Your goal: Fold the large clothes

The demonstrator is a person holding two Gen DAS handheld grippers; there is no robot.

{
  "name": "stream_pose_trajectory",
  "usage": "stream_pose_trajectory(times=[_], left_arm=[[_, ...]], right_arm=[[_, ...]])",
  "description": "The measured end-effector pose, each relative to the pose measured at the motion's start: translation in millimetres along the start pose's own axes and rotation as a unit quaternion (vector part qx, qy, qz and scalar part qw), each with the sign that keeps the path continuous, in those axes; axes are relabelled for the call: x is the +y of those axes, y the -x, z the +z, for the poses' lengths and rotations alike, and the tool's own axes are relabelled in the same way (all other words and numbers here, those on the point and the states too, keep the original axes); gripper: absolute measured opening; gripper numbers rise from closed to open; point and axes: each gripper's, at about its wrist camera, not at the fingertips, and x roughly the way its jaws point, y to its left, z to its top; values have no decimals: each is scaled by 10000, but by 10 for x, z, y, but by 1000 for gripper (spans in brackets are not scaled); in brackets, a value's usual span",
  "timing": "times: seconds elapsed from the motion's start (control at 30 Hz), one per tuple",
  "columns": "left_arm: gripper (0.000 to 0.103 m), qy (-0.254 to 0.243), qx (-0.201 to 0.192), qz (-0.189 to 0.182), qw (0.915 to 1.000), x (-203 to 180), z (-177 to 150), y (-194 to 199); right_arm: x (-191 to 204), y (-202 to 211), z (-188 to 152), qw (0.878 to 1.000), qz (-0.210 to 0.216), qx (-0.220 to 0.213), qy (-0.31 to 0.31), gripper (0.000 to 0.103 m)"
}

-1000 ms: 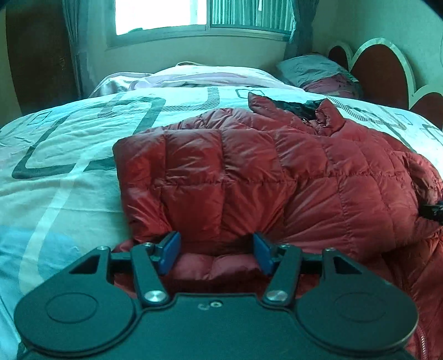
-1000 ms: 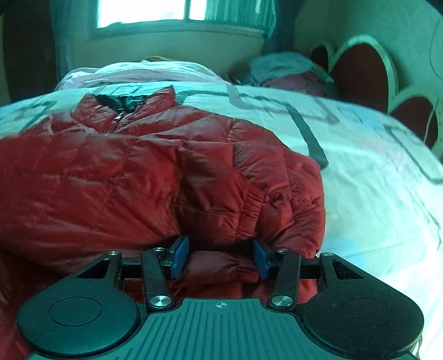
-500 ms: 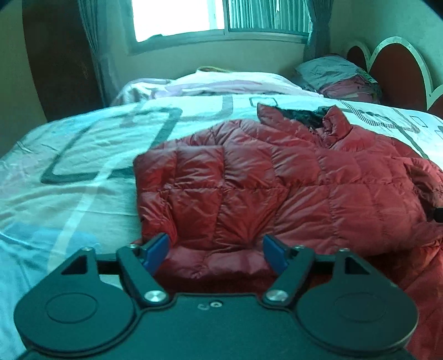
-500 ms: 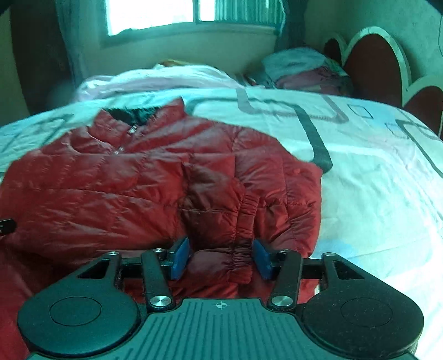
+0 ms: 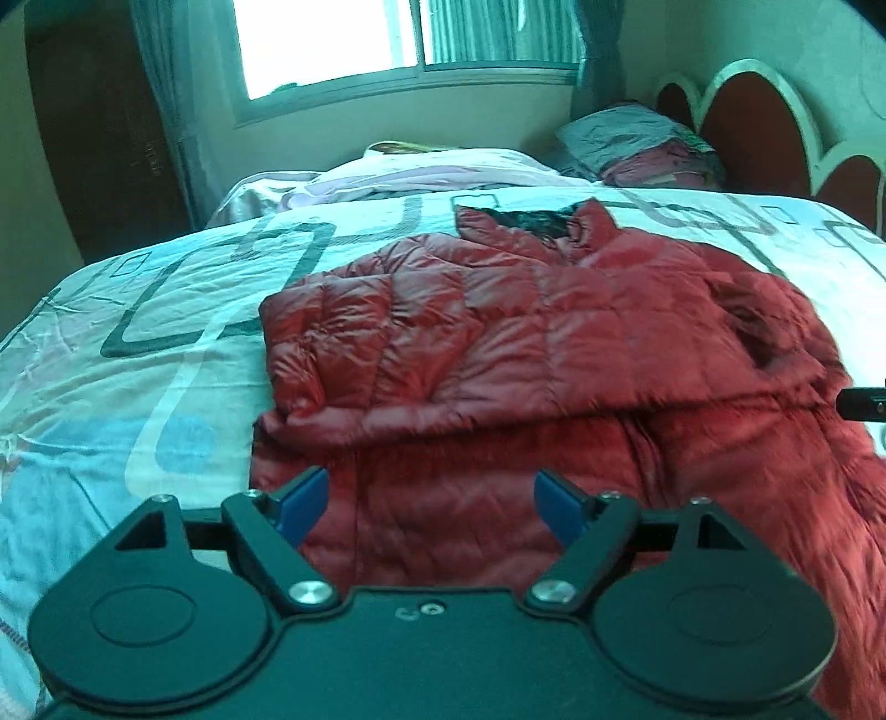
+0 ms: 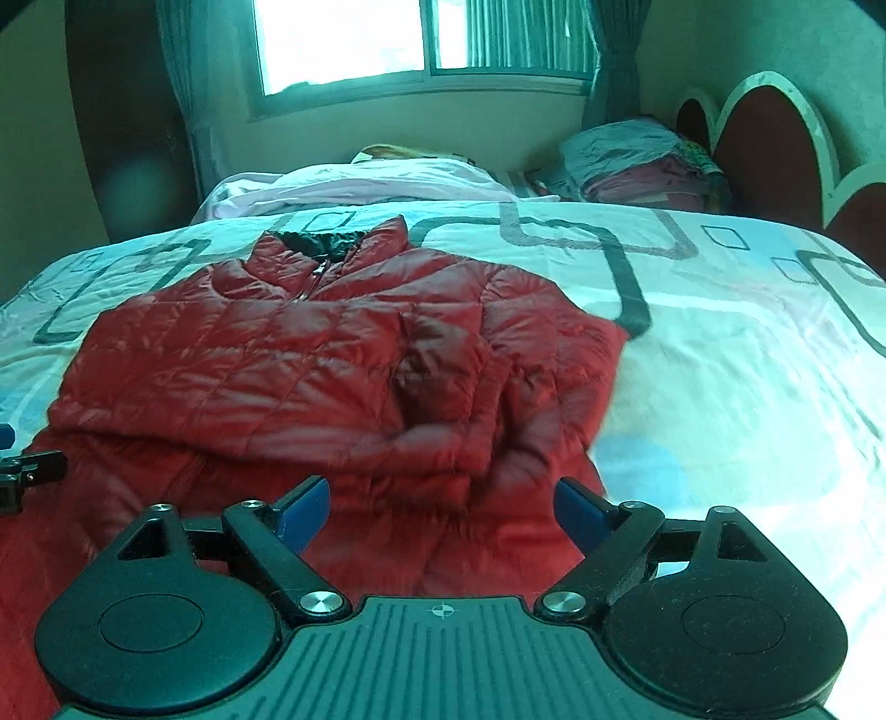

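Red puffer jacket (image 5: 554, 343) lies on a patterned bedspread (image 5: 138, 343) directly ahead of both tongs, its black-lined collar (image 5: 531, 221) at the far end toward the window (image 5: 332, 44) and its hem near the fingertips. Its long axis runs straight away from the tongs, collar to hem, and the sleeves appear folded in over the chest.

The left gripper (image 5: 426, 501) hovers released, its blue pads spread wide above the near hem and holding nothing. The right gripper (image 6: 443, 507) is likewise spread and empty, over the hem's right corner.

The risk from here looks plain: the quilted shell is slick and springy, so the sleeves could slide or puff back out once nothing pins them. A pinch that catches only the top layer would likely drag the pile askew. Uneven lifts by the two tongs could twist the next fold off that axis.
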Motion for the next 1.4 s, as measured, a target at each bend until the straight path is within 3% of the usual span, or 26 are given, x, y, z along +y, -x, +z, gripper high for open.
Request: stream_pose_trajectory(times=[0.23, 0.47, 0.87, 1.0, 1.23, 1.27, 1.3, 1.33, 1.4], left_arm=[[83, -249, -79, -323, 9991, 118, -370, 335], [85, -330, -89, -427, 9985, 490, -855, 662], [84, 208, 186, -274, 9992, 1155, -1390, 907], [75, 316, 345, -486, 9977, 1234, -1544, 925], [60, 715, 607, -934, 9912, 1278, -1742, 981], [53, 704, 618, -1014, 9904, 1277, -1747, 989], [48, 700, 633, -1090, 9896, 1274, -1747, 996], [46, 696, 644, -1151, 9888, 1275, -1742, 1001], [28, 711, 674, -1313, 9865, 1278, -1721, 997]], right_arm=[[209, 547, -450, 9996, -296, -19, -14, 87], [417, 991, -1003, 9973, -718, 149, 103, 87], [218, 1303, -1524, 9891, -1396, 451, -157, 87], [120, 1341, -1679, 9872, -1429, 616, -355, 87], [102, 1450, -1838, 9889, -1026, 760, -760, 86], [89, 1466, -1857, 9887, -961, 792, -834, 83], [77, 1480, -1874, 9891, -808, 830, -911, 63], [72, 1503, -1880, 9887, -723, 831, -1017, 59], [96, 1525, -1870, 9890, -649, 840, -1030, 45]])
